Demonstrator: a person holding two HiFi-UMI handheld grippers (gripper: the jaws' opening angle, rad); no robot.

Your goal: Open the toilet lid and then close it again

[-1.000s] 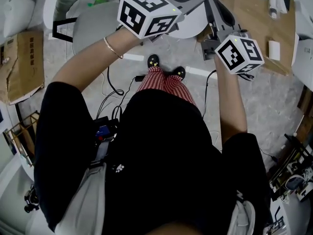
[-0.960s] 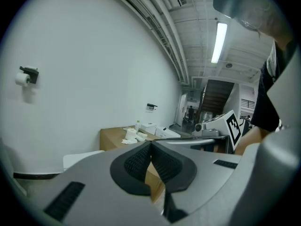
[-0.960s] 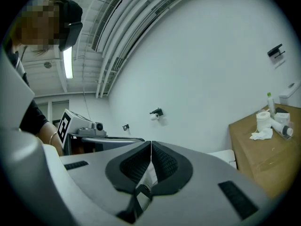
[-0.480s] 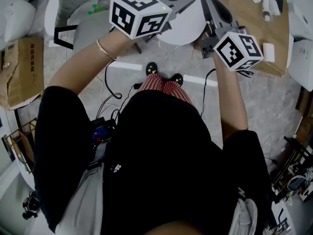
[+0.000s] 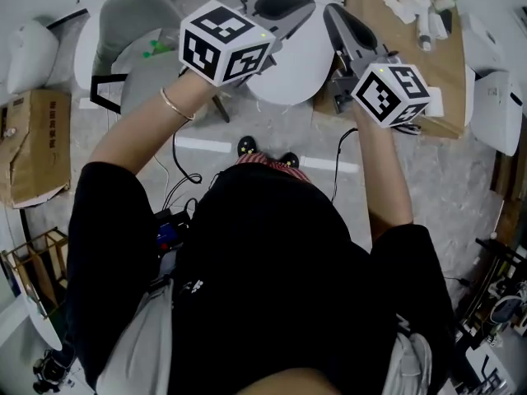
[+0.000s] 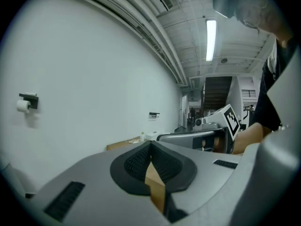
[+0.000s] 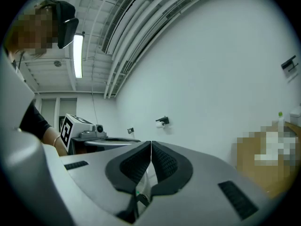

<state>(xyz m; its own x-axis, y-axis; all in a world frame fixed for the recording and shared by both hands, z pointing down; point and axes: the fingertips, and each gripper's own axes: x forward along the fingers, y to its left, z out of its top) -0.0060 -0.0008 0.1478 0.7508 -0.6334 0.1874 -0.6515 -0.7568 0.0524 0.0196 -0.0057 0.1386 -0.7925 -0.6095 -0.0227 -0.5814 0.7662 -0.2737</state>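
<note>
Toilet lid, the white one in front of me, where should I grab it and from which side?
Take the toilet lid by its rounded front rim, the edge nearest you, coming in low from the front. It seems to lie flat and closed, so that curve is likely the only part jaws can get under. The right gripper is shut; open it first.

Cardboard sheet (image 5: 395,31) flanks toilet lid (image 5: 300,64) (right side)

The toilet lid (image 5: 300,60) is partly hidden behind the left gripper (image 5: 306,5) and the right gripper (image 5: 331,13)
</note>
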